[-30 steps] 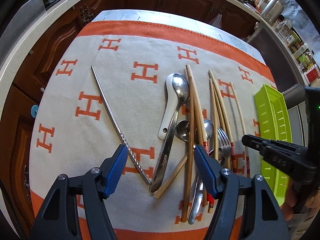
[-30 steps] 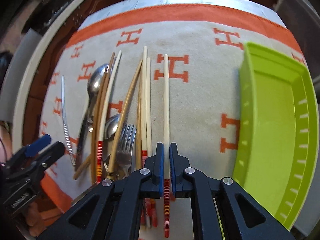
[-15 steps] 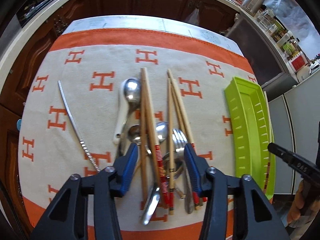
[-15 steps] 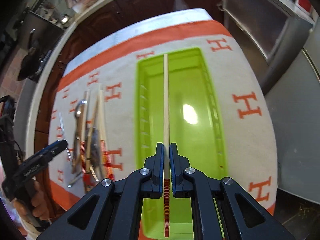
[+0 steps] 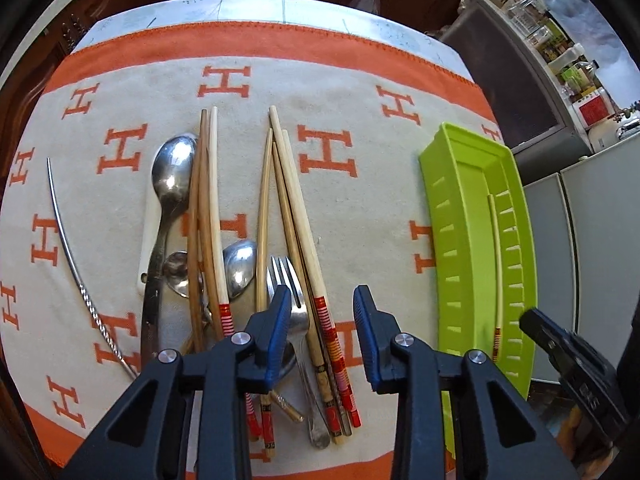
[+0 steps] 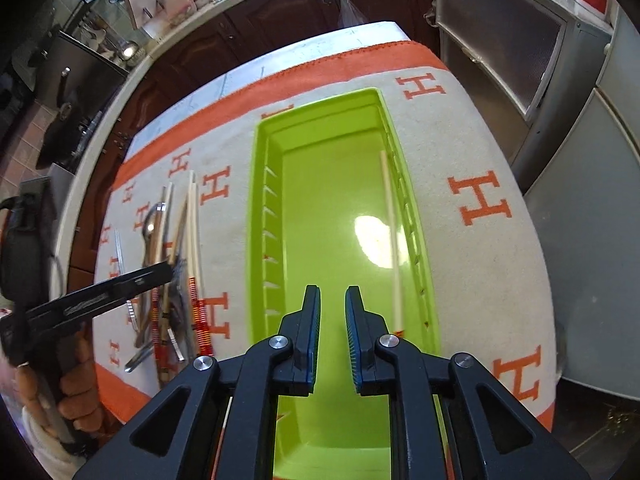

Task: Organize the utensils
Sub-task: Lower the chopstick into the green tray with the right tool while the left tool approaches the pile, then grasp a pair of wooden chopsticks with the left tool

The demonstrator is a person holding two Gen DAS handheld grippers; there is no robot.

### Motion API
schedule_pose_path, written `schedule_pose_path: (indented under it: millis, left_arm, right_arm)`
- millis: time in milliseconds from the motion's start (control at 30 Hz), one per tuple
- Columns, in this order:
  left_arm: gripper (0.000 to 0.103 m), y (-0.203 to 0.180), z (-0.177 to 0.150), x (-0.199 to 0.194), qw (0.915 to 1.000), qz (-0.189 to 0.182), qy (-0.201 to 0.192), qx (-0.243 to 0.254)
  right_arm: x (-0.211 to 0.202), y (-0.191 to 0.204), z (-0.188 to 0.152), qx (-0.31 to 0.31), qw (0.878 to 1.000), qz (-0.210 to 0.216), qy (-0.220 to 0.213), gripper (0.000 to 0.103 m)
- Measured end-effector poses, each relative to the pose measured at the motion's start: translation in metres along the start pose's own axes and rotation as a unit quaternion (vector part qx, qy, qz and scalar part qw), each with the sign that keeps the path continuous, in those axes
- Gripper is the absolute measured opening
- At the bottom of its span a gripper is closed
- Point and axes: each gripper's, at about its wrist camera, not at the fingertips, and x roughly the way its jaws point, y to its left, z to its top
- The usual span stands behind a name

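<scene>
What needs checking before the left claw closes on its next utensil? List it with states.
1. Right claw open and holding nothing: ok.
2. Chopstick lying inside the green tray, along its right wall: ok.
3. Left claw open over the utensil pile: ok.
4. Only one item between the left claw's fingers: not ok; the fork and two red-banded chopsticks all lie in the gap.
5. Target free of overlaps: not ok; the chopsticks cross the spoons and fork.
6. Height of the left claw above the cloth: cannot tell.
</scene>
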Motion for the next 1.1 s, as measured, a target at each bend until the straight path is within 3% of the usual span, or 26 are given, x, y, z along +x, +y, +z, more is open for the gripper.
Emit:
schedule_pose_path:
  millis: [300, 833, 1100]
  left_arm:
    - [0.015, -0.003, 0.012, 0.030, 0.9995, -0.001, 0.025, -0.022]
    - [0.013, -0.032, 0.017, 0.056, 0.9992, 0.014, 0.037, -0.009]
    - [0.014, -0.045, 0.014, 0.065, 0.9981, 0.040, 0.046, -0.003]
  right_arm:
    - [-0.022, -0.006, -0.021, 0.018, 0.999, 0.040, -0.009, 0.013]
    - [-0.020, -0.016, -0.026, 0.023, 0.998, 0.050, -0.004, 0.013]
    - [-0.020, -0.017, -0.027, 0.025, 0.998, 0.053, -0.005, 0.013]
